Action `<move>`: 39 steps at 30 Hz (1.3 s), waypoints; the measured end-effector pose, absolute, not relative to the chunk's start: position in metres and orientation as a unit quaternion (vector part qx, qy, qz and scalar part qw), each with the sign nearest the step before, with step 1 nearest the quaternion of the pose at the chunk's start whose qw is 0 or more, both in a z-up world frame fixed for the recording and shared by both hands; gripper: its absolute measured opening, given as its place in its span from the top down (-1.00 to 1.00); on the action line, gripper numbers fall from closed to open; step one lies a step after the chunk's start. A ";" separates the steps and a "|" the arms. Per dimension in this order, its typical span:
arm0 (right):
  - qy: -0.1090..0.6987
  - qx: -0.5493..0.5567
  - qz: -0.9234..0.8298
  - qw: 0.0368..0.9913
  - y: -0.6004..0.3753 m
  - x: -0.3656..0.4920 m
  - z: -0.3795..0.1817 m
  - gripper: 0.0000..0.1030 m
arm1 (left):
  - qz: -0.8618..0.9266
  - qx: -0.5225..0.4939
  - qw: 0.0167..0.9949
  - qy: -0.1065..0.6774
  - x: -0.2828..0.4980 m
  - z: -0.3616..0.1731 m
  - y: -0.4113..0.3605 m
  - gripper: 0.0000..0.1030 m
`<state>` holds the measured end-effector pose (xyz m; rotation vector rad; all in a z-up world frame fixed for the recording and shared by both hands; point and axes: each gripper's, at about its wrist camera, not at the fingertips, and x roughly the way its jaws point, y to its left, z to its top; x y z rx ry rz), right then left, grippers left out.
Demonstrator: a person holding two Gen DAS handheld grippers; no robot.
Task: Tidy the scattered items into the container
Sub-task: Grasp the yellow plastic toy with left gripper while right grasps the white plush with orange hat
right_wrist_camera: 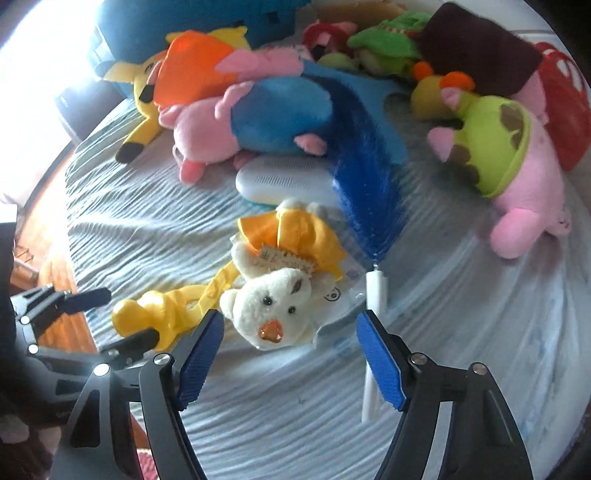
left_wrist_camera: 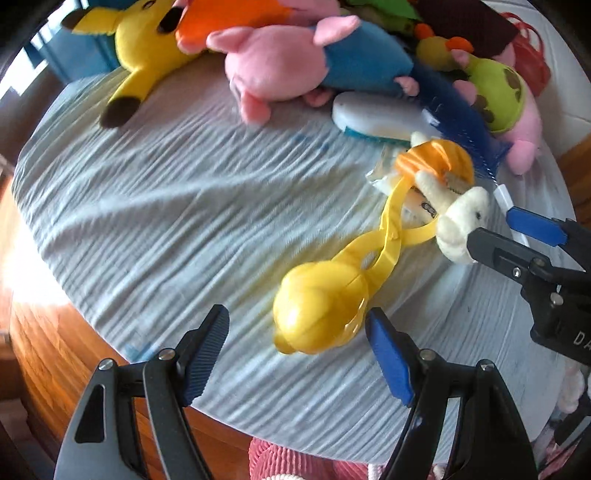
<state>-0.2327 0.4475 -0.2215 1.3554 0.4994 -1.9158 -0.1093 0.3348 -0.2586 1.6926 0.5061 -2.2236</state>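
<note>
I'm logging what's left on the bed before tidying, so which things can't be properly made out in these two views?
- Container: the blue box, both views, cut off by the top edge; its opening is unseen.
- Back toys: green plush, right wrist view, half buried under a dark cushion.
- Packet under the white bear: print too small.
- Yellow duck clip: motion-blurred, left wrist view.

A round tabletop (left_wrist_camera: 155, 206) covered with a wrinkled pale blue-grey cloth (right_wrist_camera: 258, 424) stands on a reddish-brown wooden floor (left_wrist_camera: 48, 332). Strong daylight glares in from the left, possibly through a window (right_wrist_camera: 33, 74). A pink knitted textile (left_wrist_camera: 291, 461) lies below the tabletop edge.
</note>
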 end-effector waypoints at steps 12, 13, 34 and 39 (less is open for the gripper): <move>0.230 0.515 -0.693 0.450 0.426 -0.250 -0.233 -0.45 | -0.758 0.558 0.246 0.231 -0.112 -0.273 0.342 -0.35; 0.232 0.515 -0.691 0.450 0.424 -0.251 -0.235 -0.45 | -0.758 0.556 0.253 0.229 -0.112 -0.273 0.340 -0.28; 0.225 0.523 -0.694 0.440 0.438 -0.287 -0.241 -0.36 | -0.752 0.543 0.295 0.230 -0.162 -0.257 0.305 -0.28; 0.217 0.527 -0.690 0.447 0.441 -0.291 -0.240 -0.36 | -0.760 0.529 0.298 0.232 -0.163 -0.241 0.298 -0.28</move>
